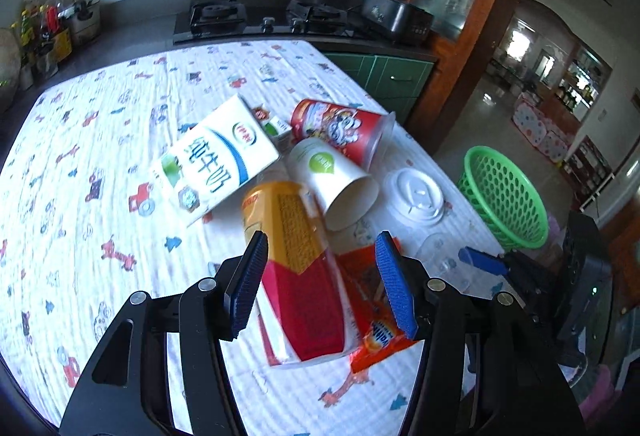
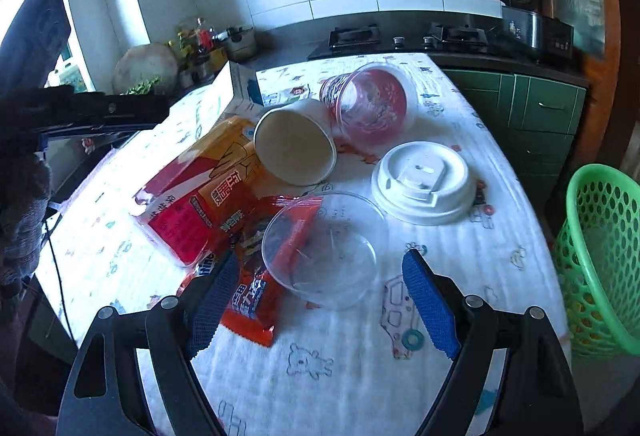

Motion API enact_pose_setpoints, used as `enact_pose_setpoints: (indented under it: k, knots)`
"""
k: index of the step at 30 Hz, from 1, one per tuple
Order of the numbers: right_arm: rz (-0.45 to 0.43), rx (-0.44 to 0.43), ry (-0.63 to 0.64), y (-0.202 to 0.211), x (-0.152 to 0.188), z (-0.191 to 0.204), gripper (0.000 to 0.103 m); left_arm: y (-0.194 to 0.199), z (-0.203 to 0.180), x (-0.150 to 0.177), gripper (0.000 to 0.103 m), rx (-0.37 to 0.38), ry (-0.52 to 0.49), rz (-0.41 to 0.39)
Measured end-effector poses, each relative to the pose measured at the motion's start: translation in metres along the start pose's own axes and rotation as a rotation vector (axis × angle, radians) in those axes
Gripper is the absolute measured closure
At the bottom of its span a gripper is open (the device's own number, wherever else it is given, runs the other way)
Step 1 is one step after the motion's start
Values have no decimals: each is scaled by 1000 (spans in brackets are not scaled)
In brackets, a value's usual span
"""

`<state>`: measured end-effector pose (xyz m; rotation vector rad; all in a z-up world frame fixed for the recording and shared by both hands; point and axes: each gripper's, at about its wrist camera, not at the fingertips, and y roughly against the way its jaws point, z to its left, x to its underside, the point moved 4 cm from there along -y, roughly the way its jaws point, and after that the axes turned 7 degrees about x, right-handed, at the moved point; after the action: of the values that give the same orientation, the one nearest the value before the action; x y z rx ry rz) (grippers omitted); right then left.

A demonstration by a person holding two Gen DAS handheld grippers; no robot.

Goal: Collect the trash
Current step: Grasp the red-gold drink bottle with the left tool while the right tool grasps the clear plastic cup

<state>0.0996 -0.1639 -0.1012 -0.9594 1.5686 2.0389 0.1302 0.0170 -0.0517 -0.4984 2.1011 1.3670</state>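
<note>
Your orange wrapper (image 1: 372,320) is mostly hidden under the yellow-red box (image 1: 298,276). The milk carton (image 2: 234,91) is half hidden behind that box in the right view. The green basket (image 2: 600,260) is cut off at the right edge. The far surface's jars (image 1: 44,23) are too small to read.

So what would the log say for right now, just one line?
left gripper: open, around yellow-red snack box | right gripper: open, near clear lid | green basket: beside table
</note>
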Motion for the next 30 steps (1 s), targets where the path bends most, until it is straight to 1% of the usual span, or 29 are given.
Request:
enact_pose_setpoints:
  k: [4, 5, 6, 9, 11, 16, 18, 20, 30]
  knots:
    - [22, 7, -13, -15, -4, 1, 23, -11, 8, 6, 42, -15, 17, 31]
    - [26, 4, -18, -16, -4, 0, 23, -15, 10, 6, 36, -22, 23, 40]
    - [29, 5, -20, -18, -5, 0, 23, -19, 11, 6, 33, -30, 29, 49]
    - [31, 12, -14, -22, -7, 1, 23, -30, 15, 4, 33, -37, 31, 67]
    - [34, 20, -12, -22, -7, 2, 23, -36, 17, 3, 29, -44, 42, 87]
    - [47, 26, -9, -28, -9, 4, 33, -53, 20, 1, 27, -69, 65, 121]
    - [46, 26, -9, -29, -9, 3, 39, -60, 18, 0, 27, -74, 61, 129]
    - [43, 19, -12, -28, -10, 3, 42, -66, 16, -1, 27, -83, 58, 139]
    - [20, 8, -31, -23, -10, 0, 43, -87, 26, 0, 27, -125, 87, 183]
